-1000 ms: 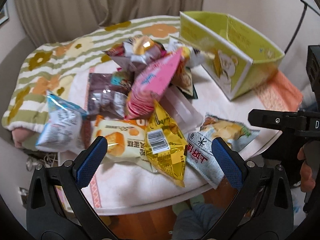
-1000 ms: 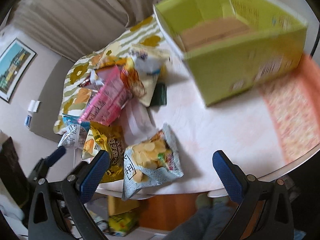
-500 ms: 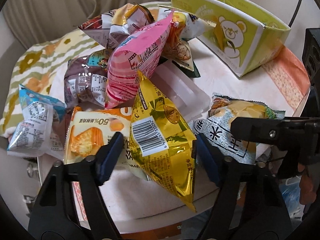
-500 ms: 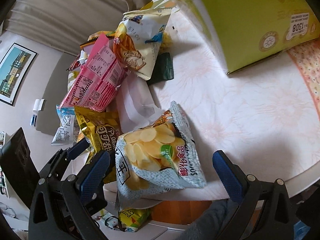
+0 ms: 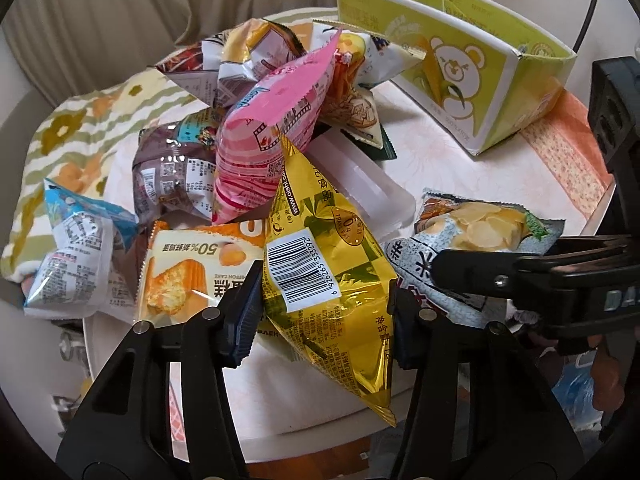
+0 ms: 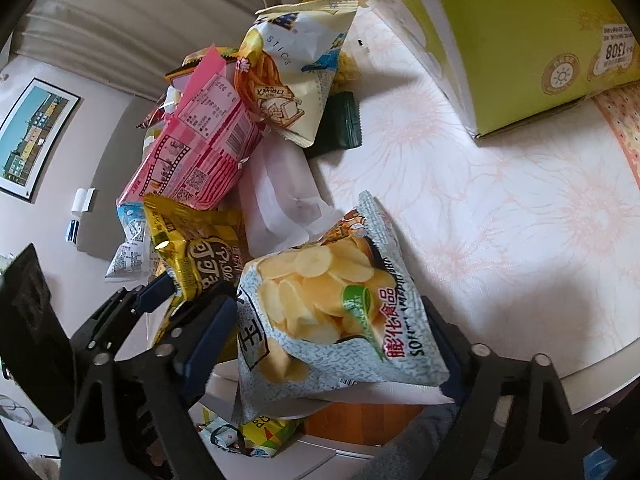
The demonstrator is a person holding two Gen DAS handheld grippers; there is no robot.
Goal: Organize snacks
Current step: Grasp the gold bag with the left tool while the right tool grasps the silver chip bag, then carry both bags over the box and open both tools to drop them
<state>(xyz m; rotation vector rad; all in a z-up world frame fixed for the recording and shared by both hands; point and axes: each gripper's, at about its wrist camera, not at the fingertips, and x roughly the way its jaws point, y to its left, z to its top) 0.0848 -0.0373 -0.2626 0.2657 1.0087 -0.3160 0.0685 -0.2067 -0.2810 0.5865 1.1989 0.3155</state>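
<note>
A heap of snack bags lies on a round table (image 5: pixel 460 152). My left gripper (image 5: pixel 324 316) is shut on the lower half of a gold snack bag (image 5: pixel 320 248), one pad pressing on each side. My right gripper (image 6: pixel 328 340) straddles a grey-blue potato chip bag (image 6: pixel 328 292) at the table's front edge. Its jaws are closing and the pads touch both sides of the bag. An open green cardboard box (image 5: pixel 460 64) with a bear print stands at the back right. In the right wrist view the gold snack bag (image 6: pixel 200 256) and the left gripper's fingers (image 6: pixel 160 288) show at the left.
The heap holds a pink bag (image 5: pixel 272 132), a brown bag (image 5: pixel 172 168), an orange cake bag (image 5: pixel 188 276), a blue-white bag (image 5: pixel 76 264) and a sticks bag (image 6: pixel 292 80). A clear plastic box (image 5: pixel 360 184) lies under them. Bare tablecloth (image 6: pixel 520 220) stretches to the right of the chip bag.
Both grippers have come down onto the table's front edge. The left jaws closed from wide open onto the gold bag. The right jaws narrowed around the chip bag.
</note>
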